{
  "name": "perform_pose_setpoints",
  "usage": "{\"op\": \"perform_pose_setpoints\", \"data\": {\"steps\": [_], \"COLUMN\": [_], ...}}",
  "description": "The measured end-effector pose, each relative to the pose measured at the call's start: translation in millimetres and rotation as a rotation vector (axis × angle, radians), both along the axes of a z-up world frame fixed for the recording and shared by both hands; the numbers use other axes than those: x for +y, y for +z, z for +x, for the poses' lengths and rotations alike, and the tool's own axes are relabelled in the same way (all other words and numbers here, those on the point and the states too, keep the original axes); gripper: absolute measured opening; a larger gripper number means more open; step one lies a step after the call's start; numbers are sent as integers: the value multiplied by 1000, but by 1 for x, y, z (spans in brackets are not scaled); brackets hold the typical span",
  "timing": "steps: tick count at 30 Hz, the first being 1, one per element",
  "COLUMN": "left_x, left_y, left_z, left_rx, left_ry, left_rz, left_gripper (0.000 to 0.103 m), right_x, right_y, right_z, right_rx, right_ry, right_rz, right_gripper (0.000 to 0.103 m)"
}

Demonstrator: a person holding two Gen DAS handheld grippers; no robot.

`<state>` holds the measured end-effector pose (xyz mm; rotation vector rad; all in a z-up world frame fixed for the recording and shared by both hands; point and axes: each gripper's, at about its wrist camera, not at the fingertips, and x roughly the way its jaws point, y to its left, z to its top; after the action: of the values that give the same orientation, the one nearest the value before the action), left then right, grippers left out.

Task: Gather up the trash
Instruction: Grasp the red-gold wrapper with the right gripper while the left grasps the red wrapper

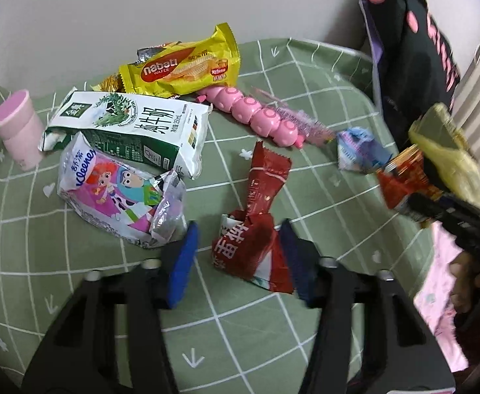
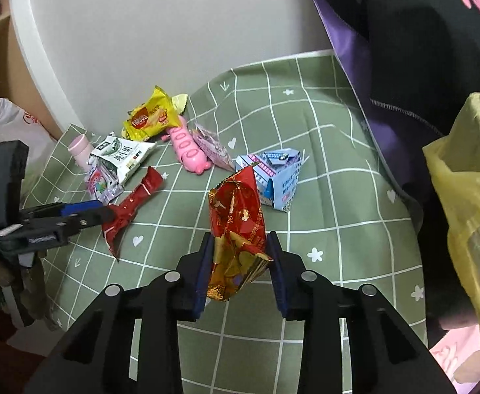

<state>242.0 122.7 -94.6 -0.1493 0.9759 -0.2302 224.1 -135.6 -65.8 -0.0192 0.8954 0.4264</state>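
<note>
Clamping red-gold wrapper (image 2: 236,226) w/ right gripper (image 2: 240,262); left gripper (image 1: 236,246) wide open round red wrapper (image 1: 256,229) on desk (image 1: 305,197).

— What are the two tools made of?

— Matte black plastic. The left gripper (image 1: 238,243) has two broad arms with long slots cut through them, and the right gripper (image 2: 240,246) is built the same.

— Any metal?

— Round silver screws (image 2: 172,275), four across each, sit where the links pivot.

— And the tips?

— Flat blue pads (image 1: 180,262) line the inner faces; one looks darker navy in shadow.

— Any markings?

— From the right wrist view, the left tool's side carries a small white label (image 2: 10,229) and a line of pale print, too small to read.

— Any skin?

— A blurred brownish hand (image 1: 469,282) shows behind the right tool's handle.
</note>
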Motion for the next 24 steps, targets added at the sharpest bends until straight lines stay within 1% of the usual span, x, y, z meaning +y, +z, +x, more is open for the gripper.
{"op": "perform_pose_setpoints", "data": {"steps": [3, 4, 6, 9, 11, 13, 15, 16, 17, 18, 19, 21, 24], "left_x": [-2, -4, -7, -14, -20, -25, -26, -25, -24, -25, -23, -21, -16], "left_y": [-1, 0, 6, 28, 40, 49, 51, 48, 43, 38, 32, 23, 12], "left_z": [3, 4, 4, 6, 7, 12, 16, 18, 21, 21, 21, 22, 18], "left_rx": [8, 1, -22, -85, -127, -156, -168, -165, -153, -145, -130, -109, -100], "left_ry": [2, -5, -15, -41, -61, -95, -122, -130, -128, -119, -100, -66, -18], "left_rz": [-15, -13, -13, -42, -31, -39, -69, -93, -95, -88, -77, -70, -41], "left_gripper": [30, 22, 17, 7, 7, 7, 7, 9, 13, 24, 29, 31, 33], "right_x": [-1, -1, -5, -12, -18, -23, -30, -31, -34, -35, -37, -41, -43], "right_y": [4, 4, 8, 18, 30, 40, 51, 53, 55, 56, 56, 53, 45], "right_z": [-5, -7, -11, -16, -20, -23, -28, -29, -31, -33, -34, -35, -33], "right_rx": [-16, -19, -27, -54, -81, -107, -130, -133, -139, -143, -143, -134, -110], "right_ry": [-9, -12, -25, -47, -65, -83, -106, -112, -120, -128, -133, -148, -160], "right_rz": [-21, -27, -28, -26, -29, -31, -32, -33, -36, -40, -41, -33, -23], "right_gripper": [31, 31, 31, 31, 31, 31, 31, 31, 31, 31, 31, 31, 31]}}
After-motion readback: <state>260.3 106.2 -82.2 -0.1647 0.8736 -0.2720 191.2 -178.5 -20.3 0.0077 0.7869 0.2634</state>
